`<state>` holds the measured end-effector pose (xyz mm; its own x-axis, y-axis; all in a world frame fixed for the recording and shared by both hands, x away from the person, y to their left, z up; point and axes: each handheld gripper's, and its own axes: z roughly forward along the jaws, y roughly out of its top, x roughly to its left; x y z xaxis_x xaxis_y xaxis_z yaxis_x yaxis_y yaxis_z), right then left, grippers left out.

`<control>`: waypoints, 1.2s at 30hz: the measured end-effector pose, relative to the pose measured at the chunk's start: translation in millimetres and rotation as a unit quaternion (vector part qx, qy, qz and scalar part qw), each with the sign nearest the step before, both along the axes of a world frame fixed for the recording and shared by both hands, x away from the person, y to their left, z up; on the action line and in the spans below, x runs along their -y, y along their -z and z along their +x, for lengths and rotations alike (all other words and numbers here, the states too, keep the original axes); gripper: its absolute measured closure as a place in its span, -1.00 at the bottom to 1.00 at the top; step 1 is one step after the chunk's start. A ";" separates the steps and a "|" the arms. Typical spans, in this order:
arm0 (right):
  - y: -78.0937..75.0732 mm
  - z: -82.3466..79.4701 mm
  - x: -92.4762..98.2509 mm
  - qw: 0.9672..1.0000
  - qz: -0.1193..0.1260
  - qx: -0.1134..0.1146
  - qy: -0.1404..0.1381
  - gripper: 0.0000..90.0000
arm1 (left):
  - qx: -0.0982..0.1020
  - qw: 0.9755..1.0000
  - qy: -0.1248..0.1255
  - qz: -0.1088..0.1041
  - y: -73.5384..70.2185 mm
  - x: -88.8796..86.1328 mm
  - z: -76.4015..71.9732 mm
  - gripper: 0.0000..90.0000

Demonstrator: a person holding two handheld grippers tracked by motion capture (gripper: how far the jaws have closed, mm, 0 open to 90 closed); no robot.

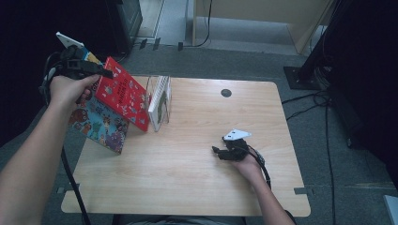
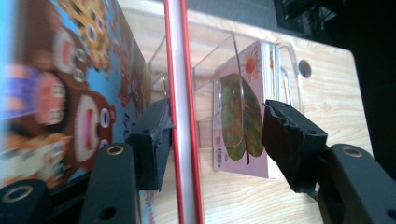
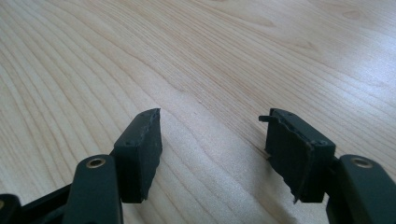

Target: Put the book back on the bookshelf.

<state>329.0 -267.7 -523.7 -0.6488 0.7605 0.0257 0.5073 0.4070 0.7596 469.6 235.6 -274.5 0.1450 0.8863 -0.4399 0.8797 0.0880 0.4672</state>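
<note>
A red picture book (image 1: 124,96) leans tilted against a clear plastic rack (image 1: 162,84) at the table's left side. Its thin edge (image 2: 182,116) stands between the jaws of my left gripper (image 1: 105,72), right beside the left pad (image 2: 152,140) and well apart from the right pad (image 2: 289,140). The left gripper (image 2: 218,114) is open. A blue monster book (image 1: 101,126) leans behind the red one, and its cover (image 2: 56,93) shows at the left. A white book with a green leaf (image 2: 243,121) stands in the rack. My right gripper (image 1: 216,151) rests low over the table, open and empty (image 3: 212,121).
The wooden table (image 1: 187,164) has a round cable hole (image 1: 226,93) near its far edge. Bare wood (image 3: 187,46) lies ahead of the right gripper. Cables (image 1: 324,122) run over the floor at the right, and dark furniture stands beyond the table's left corner.
</note>
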 end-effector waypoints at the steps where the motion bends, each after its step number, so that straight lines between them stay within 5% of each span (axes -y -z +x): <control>1: 0.0 0.0 0.2 1.000 -0.001 0.000 -0.001 -0.19 | 0.002 1.000 -0.001 -0.005 -3.0 -3.2 -2.4 -0.05; 3: 0.0 -0.3 0.5 1.000 -0.001 0.001 -0.003 -0.19 | 0.008 1.000 0.000 -0.025 -9.2 -8.7 -9.1 -0.04; 10: 0.0 -0.4 0.8 1.000 -0.001 0.000 -0.006 -0.21 | 0.021 0.999 0.033 -0.038 -12.1 -5.2 -32.5 -0.05; 14: 0.1 -0.5 0.6 1.000 -0.001 0.000 -0.007 -0.23 | 0.028 0.998 0.050 -0.018 -6.8 5.6 -45.7 -0.06; 18: 0.1 -0.5 0.6 1.000 -0.001 0.000 -0.007 -0.24 | 0.030 0.997 0.067 -0.024 0.6 15.8 -57.0 -0.07; 36: 0.2 -0.6 0.1 1.000 -0.002 -0.002 -0.005 -0.31 | 0.032 0.992 0.121 0.006 75.3 58.2 -95.0 -0.12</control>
